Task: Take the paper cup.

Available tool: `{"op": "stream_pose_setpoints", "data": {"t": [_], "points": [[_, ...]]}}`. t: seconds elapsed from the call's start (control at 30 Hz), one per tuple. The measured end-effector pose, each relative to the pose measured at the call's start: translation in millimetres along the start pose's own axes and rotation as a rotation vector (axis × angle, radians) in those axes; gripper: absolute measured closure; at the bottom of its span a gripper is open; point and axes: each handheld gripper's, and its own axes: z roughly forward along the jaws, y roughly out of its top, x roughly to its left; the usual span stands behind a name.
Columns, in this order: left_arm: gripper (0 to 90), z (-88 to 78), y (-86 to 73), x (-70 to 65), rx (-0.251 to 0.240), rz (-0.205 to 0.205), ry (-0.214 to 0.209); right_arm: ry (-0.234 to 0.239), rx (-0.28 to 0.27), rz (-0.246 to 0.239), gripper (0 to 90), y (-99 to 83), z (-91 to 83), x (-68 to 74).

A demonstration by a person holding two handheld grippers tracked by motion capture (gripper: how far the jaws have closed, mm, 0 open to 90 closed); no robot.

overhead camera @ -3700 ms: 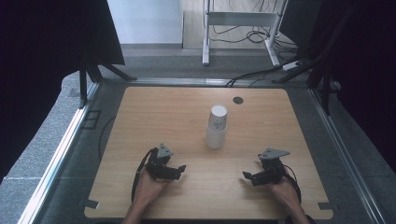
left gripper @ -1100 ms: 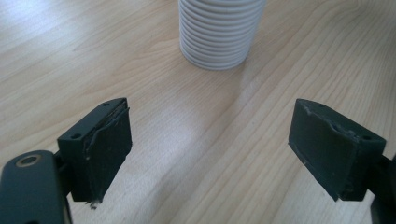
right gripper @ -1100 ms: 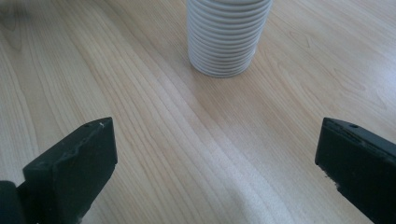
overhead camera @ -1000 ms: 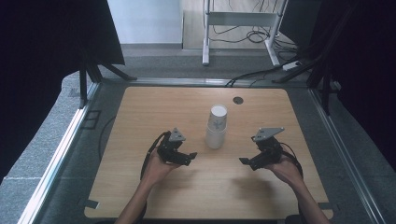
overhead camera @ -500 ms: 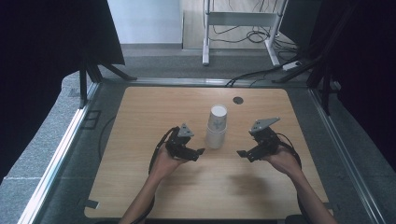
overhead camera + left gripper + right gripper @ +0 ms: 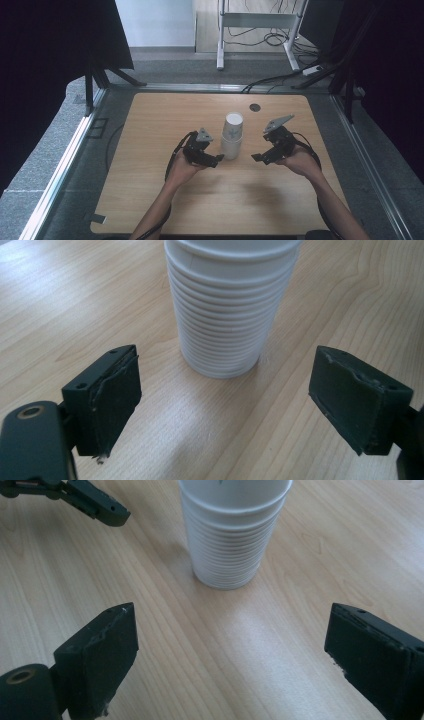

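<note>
A tall stack of white paper cups (image 6: 232,136) stands upright on the wooden table (image 6: 150,200), just beyond its middle. My left gripper (image 6: 218,159) sits low at the stack's left, pointing at its base. In the left gripper view its jaws (image 6: 232,400) stand wide apart, and the stack (image 6: 227,305) is just beyond them, touching neither. My right gripper (image 6: 257,157) faces the stack from the right, a short gap away. Its jaws (image 6: 235,655) have just been closing a little but stay open and bare, the stack (image 6: 231,535) ahead of them.
A small dark round hole (image 6: 255,107) lies in the tabletop behind the stack. The left gripper's jaw (image 6: 95,502) reaches into the right gripper view at top left. Metal rails edge the table, black curtains hang at both sides, and cables (image 6: 270,80) cross the floor beyond.
Both hands have moved inward toward the cup stack, the left from the left and the right from the right, the right one also rising a little. The stack has stayed still.
</note>
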Motion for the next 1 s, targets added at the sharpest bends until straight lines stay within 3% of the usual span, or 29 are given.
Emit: {"op": "stream_pose_setpoints", "data": {"t": [0.43,0.73,1.0], "points": [[13.3,11.3,13.8,-0.7,-0.010,-0.004,-0.014,0.025,0.063,-0.031,6.8,30.2,-4.0,-7.5],[13.3,17.3,19.3,-0.4,-0.017,-0.007,-0.016,0.026,0.126,-0.067,13.0,51.4,-6.0,-8.8],[13.4,19.5,24.9,0.7,-0.041,-0.009,-0.016,0.029,0.180,-0.054,13.4,68.9,-4.5,-12.1]]}}
